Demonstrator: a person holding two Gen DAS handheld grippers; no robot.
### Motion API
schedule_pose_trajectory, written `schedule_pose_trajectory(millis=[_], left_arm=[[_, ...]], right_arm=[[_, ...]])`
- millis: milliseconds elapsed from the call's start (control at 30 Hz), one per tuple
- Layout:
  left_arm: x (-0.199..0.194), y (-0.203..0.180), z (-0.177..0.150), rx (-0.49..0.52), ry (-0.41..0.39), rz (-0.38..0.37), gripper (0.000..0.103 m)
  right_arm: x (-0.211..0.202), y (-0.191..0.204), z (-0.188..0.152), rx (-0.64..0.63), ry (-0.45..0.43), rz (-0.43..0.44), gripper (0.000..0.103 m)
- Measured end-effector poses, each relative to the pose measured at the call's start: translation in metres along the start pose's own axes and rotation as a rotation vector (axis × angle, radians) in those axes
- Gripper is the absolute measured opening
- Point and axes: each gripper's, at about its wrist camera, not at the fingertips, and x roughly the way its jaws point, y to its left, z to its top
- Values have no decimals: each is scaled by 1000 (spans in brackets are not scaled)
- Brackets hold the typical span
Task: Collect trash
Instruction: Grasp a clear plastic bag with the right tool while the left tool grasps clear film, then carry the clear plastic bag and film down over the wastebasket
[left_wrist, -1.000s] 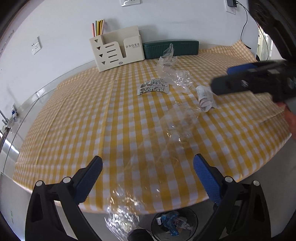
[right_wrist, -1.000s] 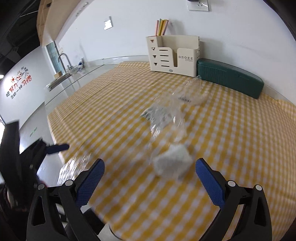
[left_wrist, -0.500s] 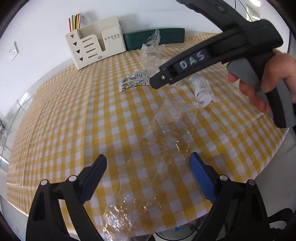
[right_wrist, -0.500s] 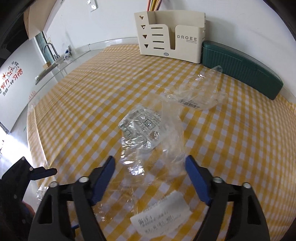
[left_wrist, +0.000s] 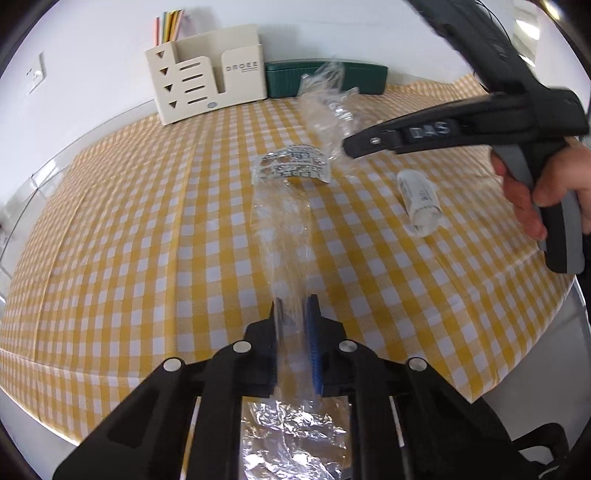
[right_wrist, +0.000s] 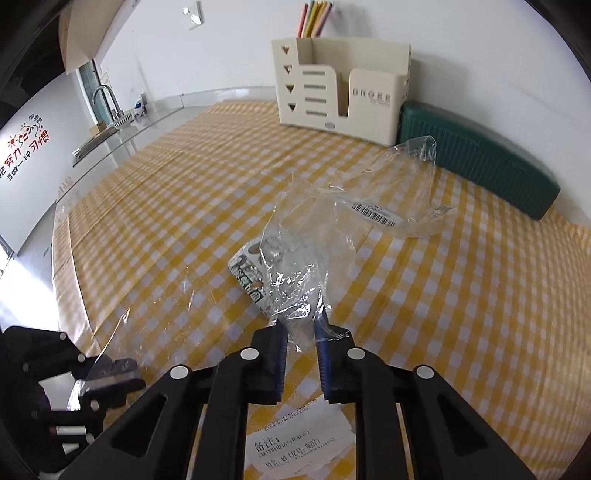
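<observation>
A: What is the left gripper (left_wrist: 294, 308) doing?

B: Its jaws are closing on a long clear wrapper (left_wrist: 282, 236) that lies on the yellow checked tablecloth (left_wrist: 129, 240) near the front edge.

A: And the right gripper (right_wrist: 300, 326)?

B: Its jaws are closing too, pinching a crinkly clear bag (right_wrist: 295, 258). That bag lies partly over a printed packet (right_wrist: 248, 275) in the middle of the table.

A: Any more trash?

B: A paper slip (right_wrist: 295, 448) lies near, under the right gripper. Another clear bag (right_wrist: 399, 201) sits farther back, by the green box (right_wrist: 480, 168).
</observation>
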Motion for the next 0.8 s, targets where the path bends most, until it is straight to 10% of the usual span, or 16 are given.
schedule_pose_trajectory(millis=[800], left_arm=[[-73,-2,-22,-105,-85,43,5]], right_arm=[[-127,55,-62,-61,-189,113,17]])
